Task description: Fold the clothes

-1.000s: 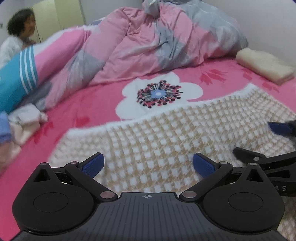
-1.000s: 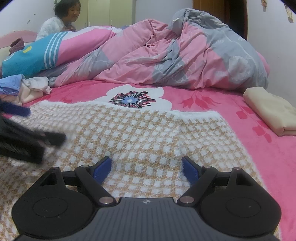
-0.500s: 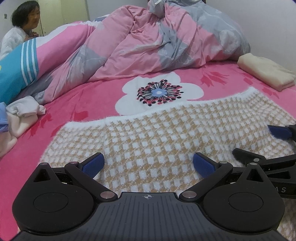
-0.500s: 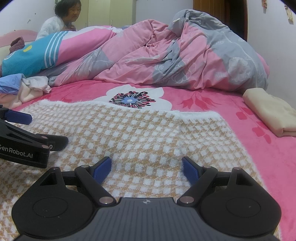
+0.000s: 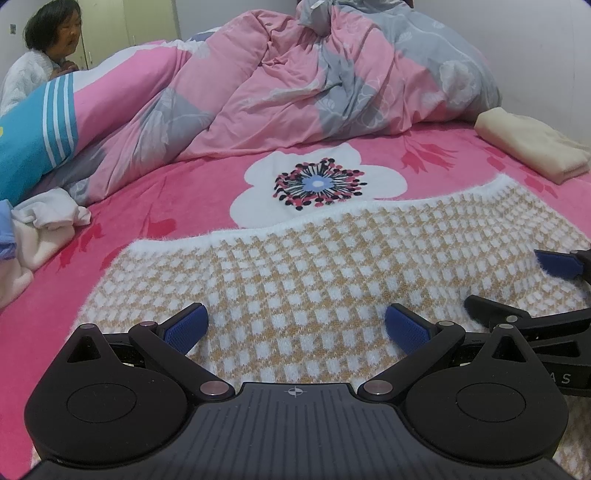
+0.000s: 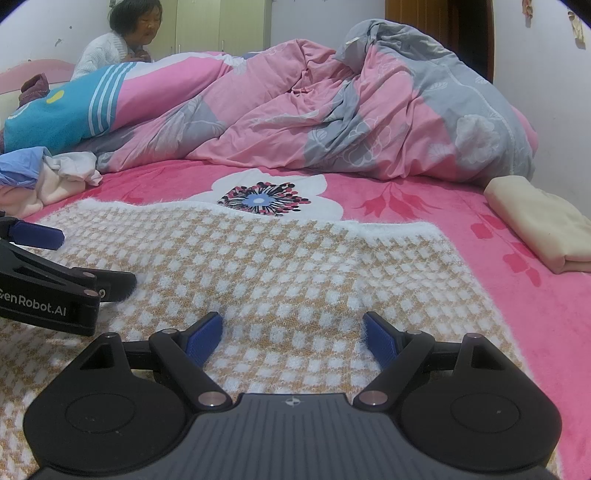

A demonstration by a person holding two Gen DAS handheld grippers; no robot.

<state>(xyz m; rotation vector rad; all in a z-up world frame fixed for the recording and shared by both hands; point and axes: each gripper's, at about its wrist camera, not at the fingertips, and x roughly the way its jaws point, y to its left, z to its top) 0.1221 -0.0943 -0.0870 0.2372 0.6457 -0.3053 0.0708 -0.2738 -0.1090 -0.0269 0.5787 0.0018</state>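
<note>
The left gripper [image 5: 295, 325] stands wide apart over the checked knit garment [image 5: 332, 266], gripping nothing; the right gripper [image 6: 291, 334] is spread equally wide, empty, above the same cloth. The garment lies flat on the pink bedsheet [image 5: 166, 206]. Only the right wrist view shows a wooden door [image 6: 439, 33] beyond the crumpled duvet [image 6: 351, 110]. Both views show a folded cream cloth [image 6: 539, 221] and a seated person [image 6: 110, 48].
</note>
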